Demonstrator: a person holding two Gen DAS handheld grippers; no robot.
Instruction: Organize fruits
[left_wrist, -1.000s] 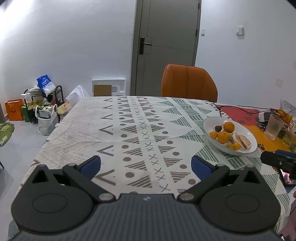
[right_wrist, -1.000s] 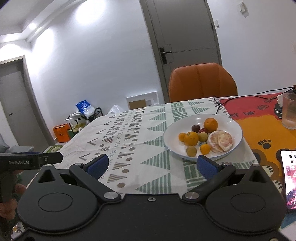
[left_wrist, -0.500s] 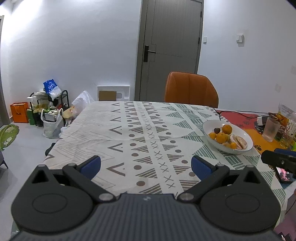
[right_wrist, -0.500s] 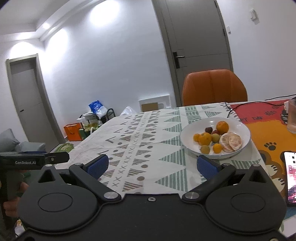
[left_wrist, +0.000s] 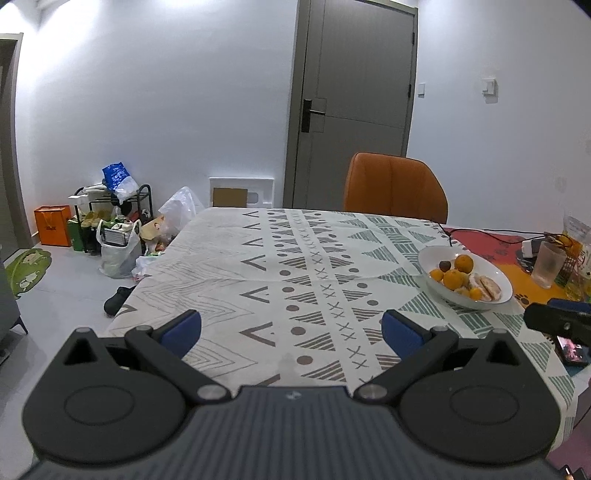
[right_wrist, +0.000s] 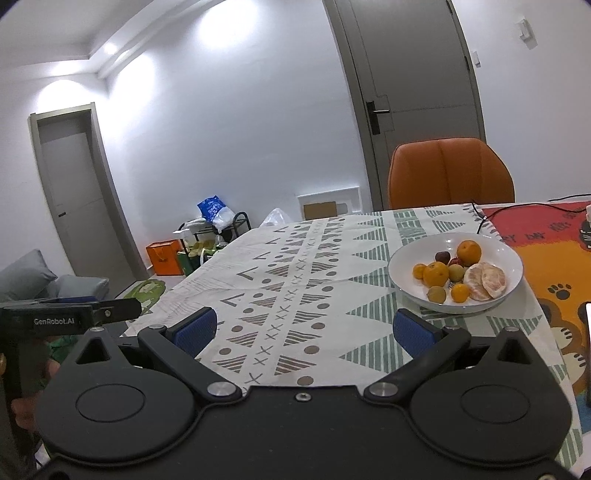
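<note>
My left gripper (left_wrist: 291, 330) hung with its blue pads (left_wrist: 181, 329) spread wide and nothing between them, over the near edge of the patterned tablecloth (left_wrist: 280, 258). My right gripper (right_wrist: 303, 330) was likewise spread apart and empty, low over the same cloth. Ahead and to the right of the right gripper's pads sat the white bowl (right_wrist: 511, 258), an oval from the left view with its long axis running from near right to far left, close to the cloth's right border. In it I made out a large orange (right_wrist: 469, 252), a second orange (right_wrist: 436, 274), a peeled citrus (right_wrist: 484, 280) and a dark plum (right_wrist: 442, 256); the smaller fruits were partly hidden behind these. A phone (right_wrist: 588, 343) was cut off at the right edge. The cloth left of the bowl lay bare up to the orange chair (right_wrist: 450, 173).
</note>
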